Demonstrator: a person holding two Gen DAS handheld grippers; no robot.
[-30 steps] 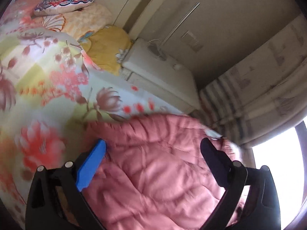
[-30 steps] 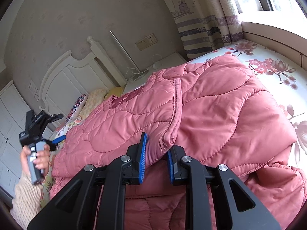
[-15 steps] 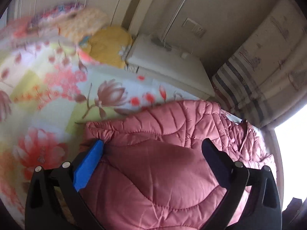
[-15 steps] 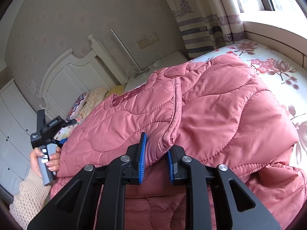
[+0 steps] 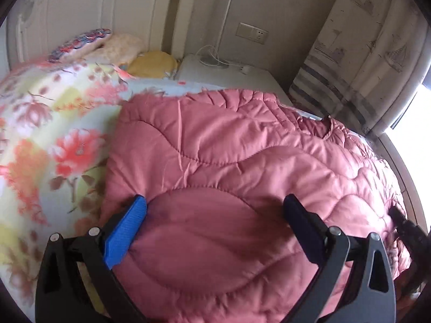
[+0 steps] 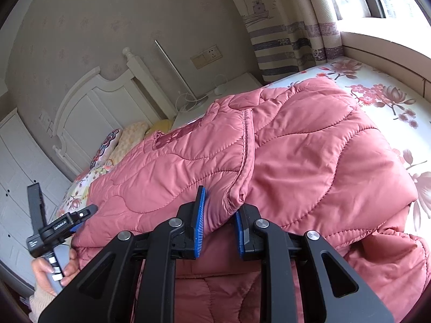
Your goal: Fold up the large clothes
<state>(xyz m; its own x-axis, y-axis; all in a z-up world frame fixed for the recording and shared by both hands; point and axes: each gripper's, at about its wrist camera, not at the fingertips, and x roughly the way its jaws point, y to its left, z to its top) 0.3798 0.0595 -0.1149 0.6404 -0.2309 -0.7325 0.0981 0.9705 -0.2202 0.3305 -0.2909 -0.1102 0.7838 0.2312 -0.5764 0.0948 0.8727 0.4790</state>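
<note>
while spread in a thick heap across the floral bedspread (image 6: 377, 94), pink quilted jacket (image 6: 309, 148) looks only partly folded: one panel doubled over toward the middle, its stitched edge running down the top layer, lower part bunched and loose at the near side. no neat rectangle yet; a judgement only, but roughly the first fold under way, with further folds, tucking of the loose end and flattening left to do.

right gripper (image 6: 219, 226) nearly closed, blue pads pinching a puffed corner of the folded-over edge, fabric squeezed between them and bulging out above. pointing down and forward over the jacket.

left gripper (image 5: 215, 215) spread wide, blue pad (image 5: 126, 228) at one side and dark finger at the other, both low over a padded quilted section near the jacket's edge by the bedspread; nothing pinched, though contact of the tips with the cloth cannot be ruled out. seen from the right wrist view, held in a hand (image 6: 51, 269) at the far left side of the jacket.

pillows (image 5: 89, 40) and headboard (image 6: 89, 107) well beyond the jacket.
</note>
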